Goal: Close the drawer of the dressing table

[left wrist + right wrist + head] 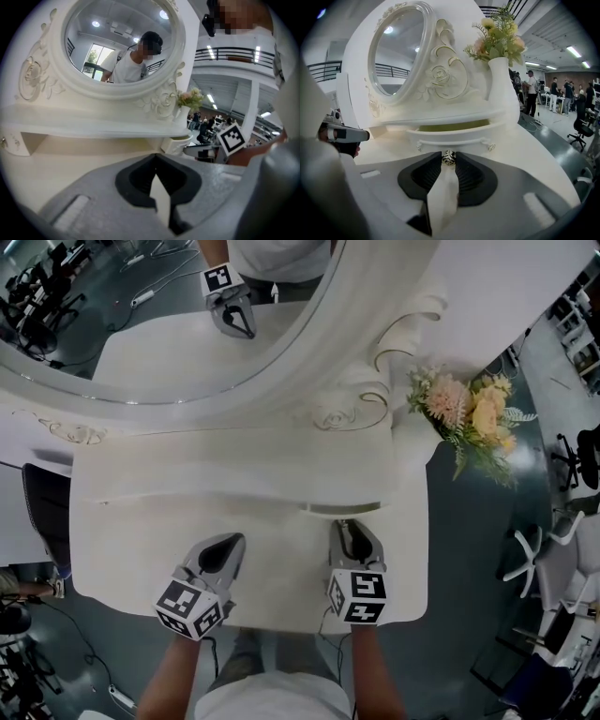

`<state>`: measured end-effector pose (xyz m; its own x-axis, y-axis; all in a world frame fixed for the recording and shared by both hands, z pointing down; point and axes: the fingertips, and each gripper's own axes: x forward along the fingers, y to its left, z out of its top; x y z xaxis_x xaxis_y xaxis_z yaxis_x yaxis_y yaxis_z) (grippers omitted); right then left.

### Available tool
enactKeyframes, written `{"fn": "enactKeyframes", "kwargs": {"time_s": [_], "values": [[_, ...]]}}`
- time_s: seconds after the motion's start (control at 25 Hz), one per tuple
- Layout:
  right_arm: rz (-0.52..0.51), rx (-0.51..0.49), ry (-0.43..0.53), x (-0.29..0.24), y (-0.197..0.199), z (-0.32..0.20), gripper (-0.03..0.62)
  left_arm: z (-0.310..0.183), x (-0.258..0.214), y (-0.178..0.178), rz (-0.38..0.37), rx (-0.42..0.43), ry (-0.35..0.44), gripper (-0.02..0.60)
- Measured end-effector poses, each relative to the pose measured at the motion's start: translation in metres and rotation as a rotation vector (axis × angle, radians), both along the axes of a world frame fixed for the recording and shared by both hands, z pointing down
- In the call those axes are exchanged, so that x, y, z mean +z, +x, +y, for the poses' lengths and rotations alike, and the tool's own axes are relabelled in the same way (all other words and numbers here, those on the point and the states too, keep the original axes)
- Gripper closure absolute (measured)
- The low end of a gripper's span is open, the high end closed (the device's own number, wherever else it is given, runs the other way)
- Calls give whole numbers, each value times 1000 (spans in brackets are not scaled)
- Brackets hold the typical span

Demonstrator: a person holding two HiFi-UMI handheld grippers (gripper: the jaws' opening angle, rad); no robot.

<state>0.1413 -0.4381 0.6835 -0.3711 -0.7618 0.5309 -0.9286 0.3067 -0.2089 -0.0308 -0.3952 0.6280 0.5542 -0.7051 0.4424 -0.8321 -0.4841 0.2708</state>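
Your left gripper (155, 159) hangs over the surface (141, 521) with its fingers pressed together on nothing, off to the left of the work. Your right gripper (449, 162) is the nearer one. Its fingers pinch the knob (449, 157) at the middle of the drawer (454, 132), which stands ajar under the shelf on the surface's right half. The drawer front runs crosswise to those fingers, so I'd judge the push goes straight ahead, towards the mirror (141, 334). Count one open drawer, one knob, one mirror and, furthest right, one vase (501, 84) of flowers.

Open-plan office hall: swivel chairs (580, 125), ceiling strip lights (575, 51), railed mezzanine (234, 53).
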Motion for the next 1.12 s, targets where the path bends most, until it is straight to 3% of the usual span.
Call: {"fn": "enactKeyframes", "kwargs": {"time_s": [0.52, 1.12], "values": [[-24, -10, 19, -3, -5, -36, 507, -12, 0, 1, -21, 1, -6, 583], [17, -19, 20, -4, -5, -29, 502, -4, -7, 2, -21, 12, 1, 583]]}}
